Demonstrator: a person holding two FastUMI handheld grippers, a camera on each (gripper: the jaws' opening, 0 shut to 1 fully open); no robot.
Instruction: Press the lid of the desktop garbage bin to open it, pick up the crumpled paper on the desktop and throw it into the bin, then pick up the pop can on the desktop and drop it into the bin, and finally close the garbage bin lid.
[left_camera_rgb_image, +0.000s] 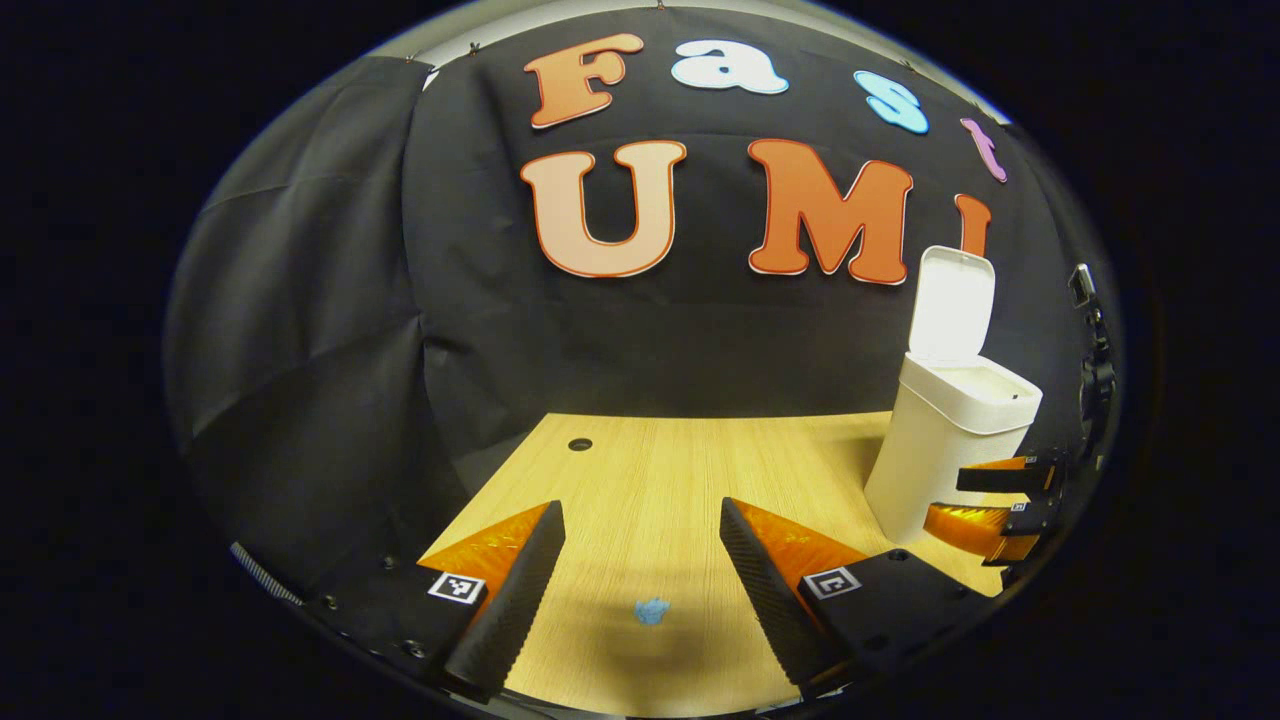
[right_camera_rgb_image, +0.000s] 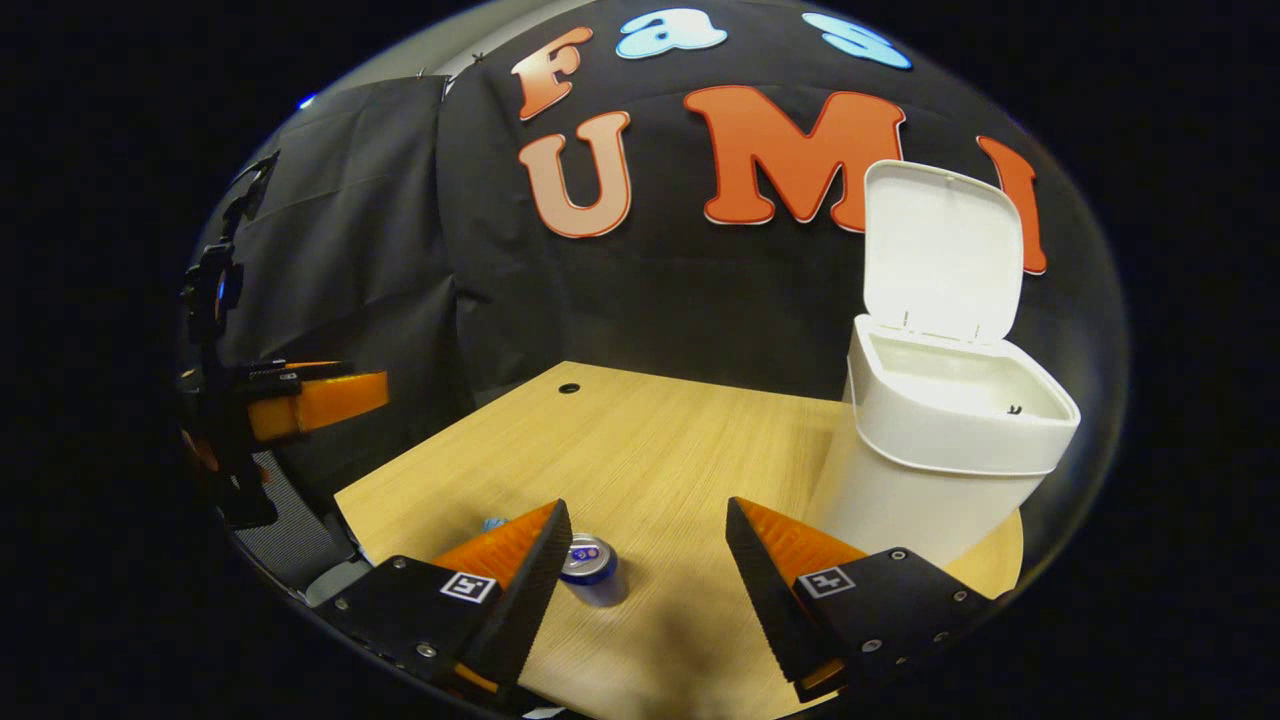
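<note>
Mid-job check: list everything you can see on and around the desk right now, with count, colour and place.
Garbage bin: one, white, standing on the desk's far right side.
Bin lid: one, white, hinged up, open.
Pop can: one, blue with silver top, upright on the desk near the right gripper's fingers.
Crumpled paper: one, light blue, on the desk between the left gripper's fingers.
Desk: one, light wood, with a small round hole at the far left corner.
Left gripper: open, above the paper.
Right gripper: open, beside the can.
</note>
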